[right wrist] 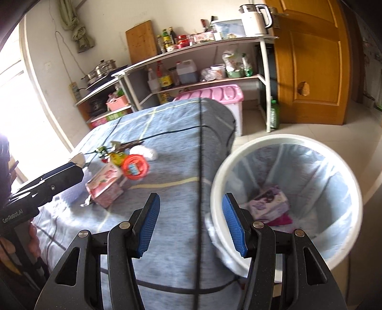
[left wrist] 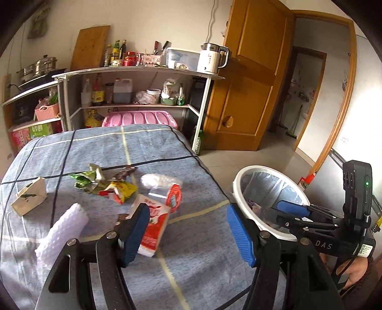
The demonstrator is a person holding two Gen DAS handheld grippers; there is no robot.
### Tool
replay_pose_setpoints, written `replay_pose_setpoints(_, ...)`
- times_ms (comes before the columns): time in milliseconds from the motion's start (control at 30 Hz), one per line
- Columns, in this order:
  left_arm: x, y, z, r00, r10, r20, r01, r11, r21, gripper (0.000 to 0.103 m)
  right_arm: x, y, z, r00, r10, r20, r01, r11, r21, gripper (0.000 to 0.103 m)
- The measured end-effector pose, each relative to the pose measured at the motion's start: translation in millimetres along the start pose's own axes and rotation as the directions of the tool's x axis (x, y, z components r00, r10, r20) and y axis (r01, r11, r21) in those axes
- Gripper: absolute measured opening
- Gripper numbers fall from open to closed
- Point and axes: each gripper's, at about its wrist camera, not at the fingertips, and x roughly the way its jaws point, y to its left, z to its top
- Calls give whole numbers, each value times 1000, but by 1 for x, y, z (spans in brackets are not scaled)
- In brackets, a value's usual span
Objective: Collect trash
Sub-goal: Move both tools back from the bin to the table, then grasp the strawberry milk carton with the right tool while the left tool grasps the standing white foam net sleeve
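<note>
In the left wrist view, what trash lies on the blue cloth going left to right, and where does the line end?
Torn paper carton → white foam netting → green wrapper → yellow wrapper → red-and-white milk carton → red-rimmed clear bag → white bin, off the cloth.

Pale walls [left wrist: 148, 16], tiled floor [right wrist: 310, 130]. Wooden door [left wrist: 248, 78] standing open beside a metal shelf rack [left wrist: 143, 71] crowded with bottles and a white kettle [left wrist: 212, 58]. Pink storage box [right wrist: 214, 95] underneath. Bright daylight from a window [right wrist: 14, 100].
</note>
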Motion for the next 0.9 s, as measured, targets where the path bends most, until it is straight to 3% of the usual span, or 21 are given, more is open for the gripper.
replay_pose_setpoints(200,-19,46,-13,996,91,8,-90,995,-52,69,25,41,-2,996,76,-42,-78,996,-39,55)
replay_pose_setpoints(400,-31,92,-27,986,168,-6,-168,979,-115,69,57,82,-3,977,185,-106,-189,982,-25,56)
replay_pose_setpoints(533,-34,119,-33,981,195,-20,-195,969,-153,69,74,107,-1,974,192,-118,-197,980,-30,65)
replay_pose_setpoints(667,-30,138,-39,975,215,-52,-220,961,-168,69,91,116,3,966,216,-145,-217,976,5,66)
replay_pose_setpoints(900,-18,153,-40,973,215,-83,-226,960,-166,73,112,132,11,970,177,-166,-178,984,9,66)
